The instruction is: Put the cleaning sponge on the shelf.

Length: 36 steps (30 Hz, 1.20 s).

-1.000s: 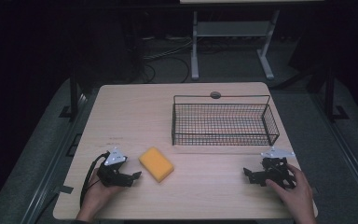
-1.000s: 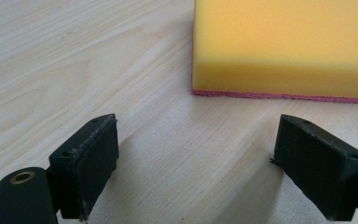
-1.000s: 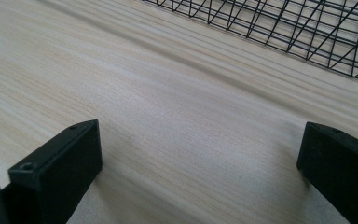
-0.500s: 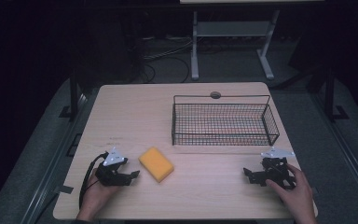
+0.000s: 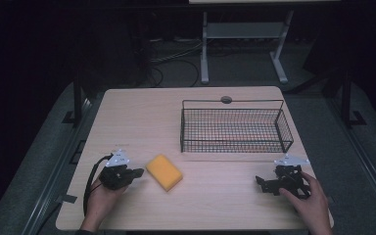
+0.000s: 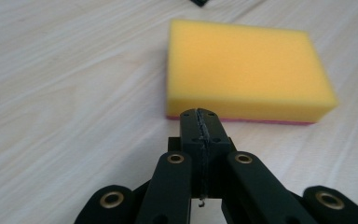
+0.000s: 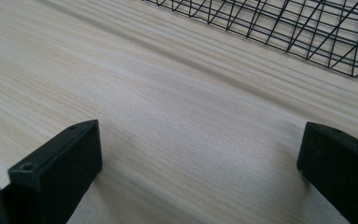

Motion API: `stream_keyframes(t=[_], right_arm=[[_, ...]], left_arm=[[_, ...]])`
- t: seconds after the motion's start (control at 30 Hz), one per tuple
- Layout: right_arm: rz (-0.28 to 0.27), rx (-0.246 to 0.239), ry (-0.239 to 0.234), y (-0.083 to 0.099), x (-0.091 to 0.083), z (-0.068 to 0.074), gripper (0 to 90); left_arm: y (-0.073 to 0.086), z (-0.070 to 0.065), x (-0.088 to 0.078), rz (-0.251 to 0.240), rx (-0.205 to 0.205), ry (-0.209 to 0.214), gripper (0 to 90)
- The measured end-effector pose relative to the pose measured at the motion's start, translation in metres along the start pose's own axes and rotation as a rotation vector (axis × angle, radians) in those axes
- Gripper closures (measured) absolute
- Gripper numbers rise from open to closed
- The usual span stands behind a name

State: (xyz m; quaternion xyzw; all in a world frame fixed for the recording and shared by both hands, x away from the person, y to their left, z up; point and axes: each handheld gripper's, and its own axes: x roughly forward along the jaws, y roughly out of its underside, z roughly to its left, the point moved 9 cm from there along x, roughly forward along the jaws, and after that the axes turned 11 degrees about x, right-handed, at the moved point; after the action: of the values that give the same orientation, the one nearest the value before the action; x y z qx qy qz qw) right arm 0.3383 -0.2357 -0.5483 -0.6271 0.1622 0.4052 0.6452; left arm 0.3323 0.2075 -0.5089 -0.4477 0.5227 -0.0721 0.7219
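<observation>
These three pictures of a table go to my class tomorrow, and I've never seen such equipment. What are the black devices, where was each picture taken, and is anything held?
A person sits at a wooden table, holding a black pinching tool in each hand. One camera looks down from above; the other two ride on the tools, looking along their jaws. The left tool has just closed its jaws on nothing, right in front of a yellow sponge. The right tool rests open near a wire basket. Nothing is held.
</observation>
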Motion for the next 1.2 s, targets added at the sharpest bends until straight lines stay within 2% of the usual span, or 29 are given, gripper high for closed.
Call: stream_keyframes(t=[0.5,0.63,0.83,1.2], right_arm=[[0.000,0.000,0.000,0.000,0.000,0.000,0.0],[0.000,0.000,0.000,0.000,0.000,0.000,0.0],[0.000,0.000,0.000,0.000,0.000,0.000,0.0],[0.000,0.000,0.000,0.000,0.000,0.000,0.0]], left_arm=[[-0.013,-0.035,0.008,-0.042,0.022,0.123,89.8],[-0.019,-0.050,0.013,-0.036,0.059,0.156,89.8],[-0.025,-0.061,0.021,-0.036,0.081,0.180,89.8],[-0.035,-0.065,0.031,-0.046,0.090,0.195,89.8]])
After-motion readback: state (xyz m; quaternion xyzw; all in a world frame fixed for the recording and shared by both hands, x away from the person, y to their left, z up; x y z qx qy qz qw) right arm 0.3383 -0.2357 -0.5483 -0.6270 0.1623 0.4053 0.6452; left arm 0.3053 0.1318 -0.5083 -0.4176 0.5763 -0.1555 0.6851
